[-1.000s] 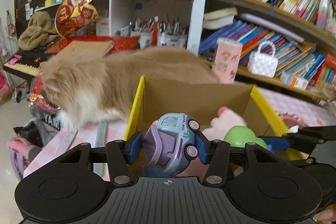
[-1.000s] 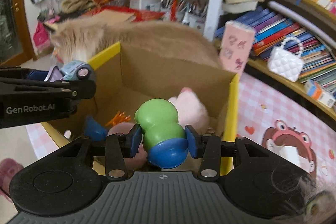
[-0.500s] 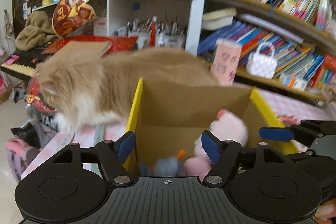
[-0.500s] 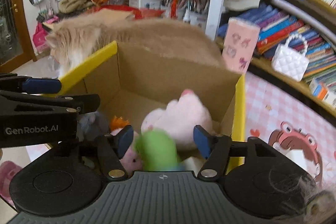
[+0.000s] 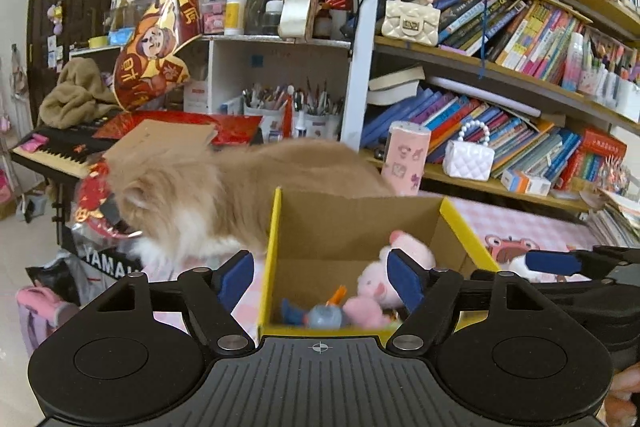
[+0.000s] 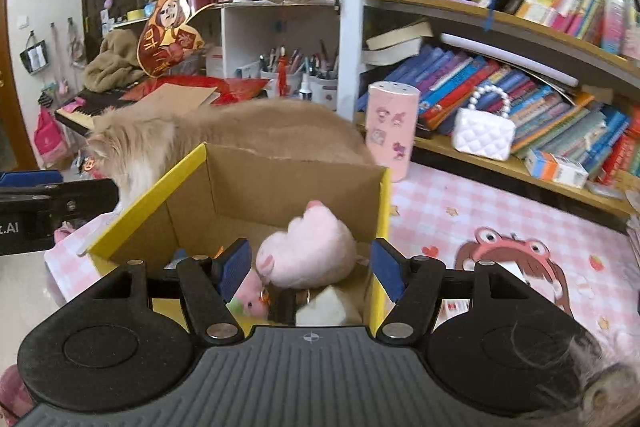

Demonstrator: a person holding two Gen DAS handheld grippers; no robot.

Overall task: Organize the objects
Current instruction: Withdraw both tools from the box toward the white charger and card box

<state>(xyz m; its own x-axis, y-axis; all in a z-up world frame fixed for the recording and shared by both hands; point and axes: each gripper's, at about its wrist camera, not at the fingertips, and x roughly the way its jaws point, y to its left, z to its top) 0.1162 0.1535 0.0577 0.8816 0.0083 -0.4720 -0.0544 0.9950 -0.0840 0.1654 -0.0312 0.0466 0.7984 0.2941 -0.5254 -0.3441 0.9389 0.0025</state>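
An open cardboard box with yellow edges (image 5: 352, 227) (image 6: 280, 183) stands on the pink checked cloth. Inside lie a pink plush pig (image 5: 384, 279) (image 6: 312, 251), a blue toy car (image 5: 324, 315), an orange bit (image 5: 338, 295) and a white block (image 6: 328, 311). My left gripper (image 5: 322, 279) is open and empty above the box's near left edge. My right gripper (image 6: 310, 271) is open and empty above the box's near right part; its side shows in the left wrist view (image 5: 560, 263).
A fluffy ginger cat (image 5: 224, 187) (image 6: 224, 135) stands right behind the box, head to the left. A pink tumbler (image 6: 394, 131) and white handbag (image 6: 484, 131) stand by the bookshelf. A keyboard piano (image 5: 56, 151) is at the left. A frog print (image 6: 512, 259) marks the cloth.
Both grippers opened and dropped their toys, the blue car and the green-and-blue toy, into the box. Both have since drawn back and up from the box.
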